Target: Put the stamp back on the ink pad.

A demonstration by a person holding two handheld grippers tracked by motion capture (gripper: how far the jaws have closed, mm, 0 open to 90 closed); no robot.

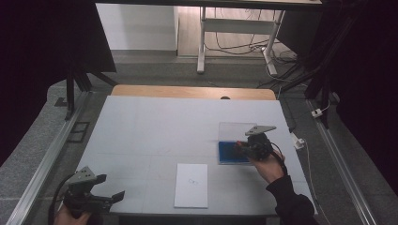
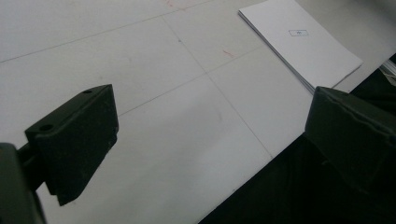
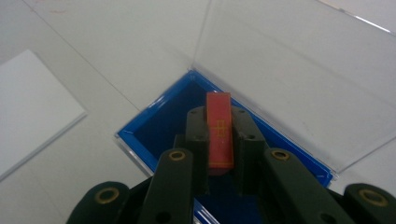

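My right gripper (image 3: 219,154) is clamped on a red block (image 3: 219,135), a narrow piece with thin gold lines on its face, pinched by its long sides and sticking out past the pads. In the right gripper view the block hangs over the blue tray (image 3: 163,116) of an open box; whether it touches the tray floor I cannot tell. The box's clear lid (image 3: 289,79) stands open on the far side of the tray. In the high view my right gripper (image 1: 244,149) sits at the near right edge of the box (image 1: 230,154), right of the counter's (image 1: 155,126) middle.

My left gripper (image 1: 112,197) is at the near left corner of the counter, jaws wide apart and holding nothing. A white booklet (image 1: 191,185) lies flat between the two grippers, near the front edge, apart from the box.
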